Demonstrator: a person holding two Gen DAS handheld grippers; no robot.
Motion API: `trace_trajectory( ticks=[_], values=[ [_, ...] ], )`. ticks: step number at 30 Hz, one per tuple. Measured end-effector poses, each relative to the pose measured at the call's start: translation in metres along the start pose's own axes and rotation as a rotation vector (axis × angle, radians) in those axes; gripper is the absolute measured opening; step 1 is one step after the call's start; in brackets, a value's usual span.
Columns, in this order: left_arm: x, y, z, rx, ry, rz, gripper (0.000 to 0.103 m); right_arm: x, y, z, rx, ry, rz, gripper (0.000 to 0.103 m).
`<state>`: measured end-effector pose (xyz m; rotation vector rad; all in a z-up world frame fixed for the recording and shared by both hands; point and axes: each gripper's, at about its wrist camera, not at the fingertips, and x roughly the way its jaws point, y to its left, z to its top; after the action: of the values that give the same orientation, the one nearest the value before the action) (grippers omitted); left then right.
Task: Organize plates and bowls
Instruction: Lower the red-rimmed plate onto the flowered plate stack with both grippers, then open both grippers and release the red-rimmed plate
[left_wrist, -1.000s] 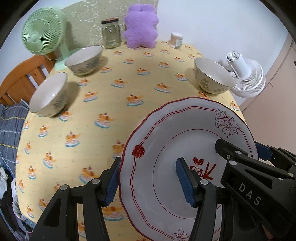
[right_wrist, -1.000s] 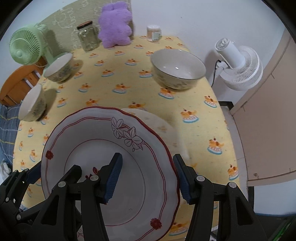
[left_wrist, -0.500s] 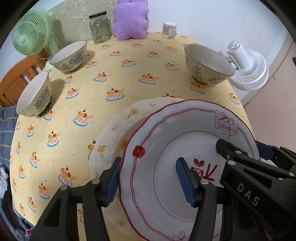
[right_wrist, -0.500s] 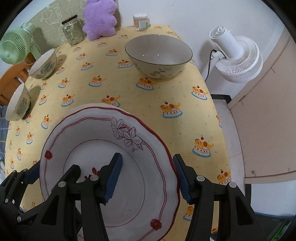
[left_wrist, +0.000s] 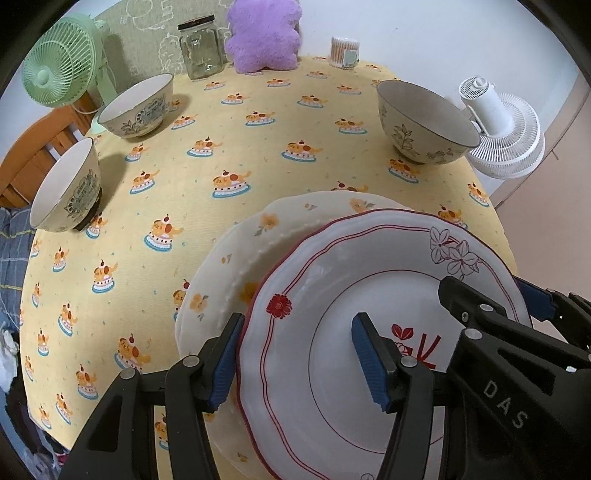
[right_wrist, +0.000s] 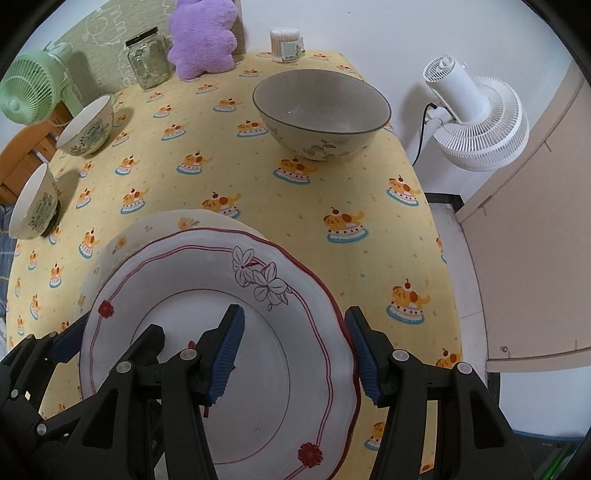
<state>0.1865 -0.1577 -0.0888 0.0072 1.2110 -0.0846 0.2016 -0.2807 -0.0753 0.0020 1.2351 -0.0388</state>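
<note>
You've got the red-rimmed plate (left_wrist: 369, 332) clamped rim-on by both grippers, left gripper (left_wrist: 297, 360) and right gripper (right_wrist: 293, 356) on opposite sides. It's face-up, tilted slightly, over the floral plate (left_wrist: 258, 236) near the worktop's (left_wrist: 229, 122) front edge.

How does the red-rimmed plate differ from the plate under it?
The red-rimmed plate is white with red lines and red flowers; the lower plate is cream with orange flowers. The red-rimmed plate sits between both tongs, on top; the lower plate lies on the tablecloth, mostly covered. Both have wavy rims.
</note>
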Motion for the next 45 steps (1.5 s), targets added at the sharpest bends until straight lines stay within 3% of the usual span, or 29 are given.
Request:
trace_trajectory(
  ticks=[14,15,16,18,24,30,36,45],
  values=[
    [0.004,0.000,-0.002,0.006,0.012,0.009,0.060,-0.009,-0.009,-0.006,0.003,0.004,0.005,0.060],
    [0.004,0.000,-0.002,0.005,0.012,0.010,0.060,-0.010,-0.010,-0.007,0.005,0.002,0.002,0.054],
    [0.004,0.000,-0.002,0.004,0.012,0.009,0.060,-0.010,-0.012,-0.007,0.002,0.007,-0.003,0.041],
    [0.004,0.000,-0.002,0.005,0.009,0.014,0.060,-0.009,-0.013,-0.009,0.003,0.013,0.019,0.034],
    [0.005,-0.004,-0.002,0.027,0.010,0.038,0.059,-0.011,-0.009,-0.008,-0.013,0.001,0.015,0.030],
    [-0.004,-0.007,-0.003,0.049,-0.020,0.038,0.060,-0.011,-0.008,-0.006,-0.022,-0.002,0.010,0.030],
    [-0.014,0.009,-0.002,-0.001,-0.054,0.066,0.065,-0.009,-0.007,-0.005,-0.009,-0.003,0.016,0.030],
    [-0.006,0.026,-0.005,-0.020,-0.029,0.061,0.065,-0.006,0.006,-0.003,0.004,-0.013,0.004,0.032]
  ],
)
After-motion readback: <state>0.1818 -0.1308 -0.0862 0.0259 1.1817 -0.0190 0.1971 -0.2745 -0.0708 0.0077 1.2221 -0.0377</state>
